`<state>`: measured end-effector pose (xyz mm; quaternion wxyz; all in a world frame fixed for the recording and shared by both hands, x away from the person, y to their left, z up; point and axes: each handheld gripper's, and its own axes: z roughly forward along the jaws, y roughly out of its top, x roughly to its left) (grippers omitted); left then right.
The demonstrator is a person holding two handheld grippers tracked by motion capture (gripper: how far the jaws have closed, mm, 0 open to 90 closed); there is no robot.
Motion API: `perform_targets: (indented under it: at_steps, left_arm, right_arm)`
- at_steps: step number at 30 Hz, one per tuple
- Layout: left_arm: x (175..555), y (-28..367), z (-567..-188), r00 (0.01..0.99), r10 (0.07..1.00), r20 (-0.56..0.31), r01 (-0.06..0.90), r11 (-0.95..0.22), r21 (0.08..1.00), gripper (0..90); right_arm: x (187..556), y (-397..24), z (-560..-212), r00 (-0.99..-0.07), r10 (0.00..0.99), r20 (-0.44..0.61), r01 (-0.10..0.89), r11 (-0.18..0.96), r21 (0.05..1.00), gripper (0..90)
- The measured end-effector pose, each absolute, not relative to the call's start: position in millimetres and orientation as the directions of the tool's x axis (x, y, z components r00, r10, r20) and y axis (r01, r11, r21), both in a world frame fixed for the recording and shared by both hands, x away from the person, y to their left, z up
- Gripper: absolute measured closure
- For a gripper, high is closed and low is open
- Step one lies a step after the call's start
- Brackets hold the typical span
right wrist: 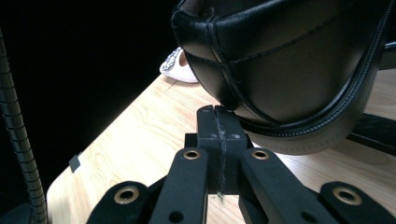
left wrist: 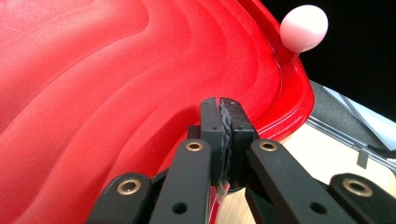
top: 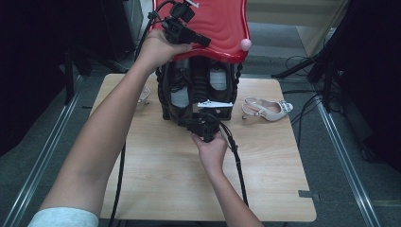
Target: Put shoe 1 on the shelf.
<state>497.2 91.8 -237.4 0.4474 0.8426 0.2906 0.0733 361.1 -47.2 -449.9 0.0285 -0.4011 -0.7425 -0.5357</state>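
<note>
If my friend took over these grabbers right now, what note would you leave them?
Left gripper: shut on the rim of the red lid, holding it raised.
Right gripper: shut, empty, tips right by a black shoe.
Done: the lid is up; a white sandal lies out on the table.
Left: probably open the right jaws and grip the black shoe. Where it should go, I cannot tell.

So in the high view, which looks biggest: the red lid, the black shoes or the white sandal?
1. Red lid, though it is nearer the camera.
2. Black shoes, the pair together.
3. White sandal, clearly smallest.
</note>
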Motion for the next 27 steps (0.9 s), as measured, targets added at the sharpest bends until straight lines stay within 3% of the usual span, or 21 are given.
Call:
perform_targets:
  at_steps: [11, 20, 27]
  left_arm:
    - [497, 92, -237, 0.819, 0.556, -0.143, 0.43, -0.429, 0.794, 89.0]
    - [497, 92, -238, 0.819, 0.557, -0.138, 0.426, -0.428, 0.797, 88.9]
    - [497, 92, -238, 0.82, 0.556, -0.138, 0.425, -0.429, 0.797, 88.9]
  right_arm:
    - [376, -50, -437, -0.671, 0.61, 0.422, 0.615, 0.139, 0.776, 90.0]
    - [404, -44, -434, -0.636, 0.607, 0.476, 0.639, 0.069, 0.766, 90.0]
    - [421, -27, -425, -0.636, 0.634, 0.441, 0.636, 0.107, 0.764, 90.0]
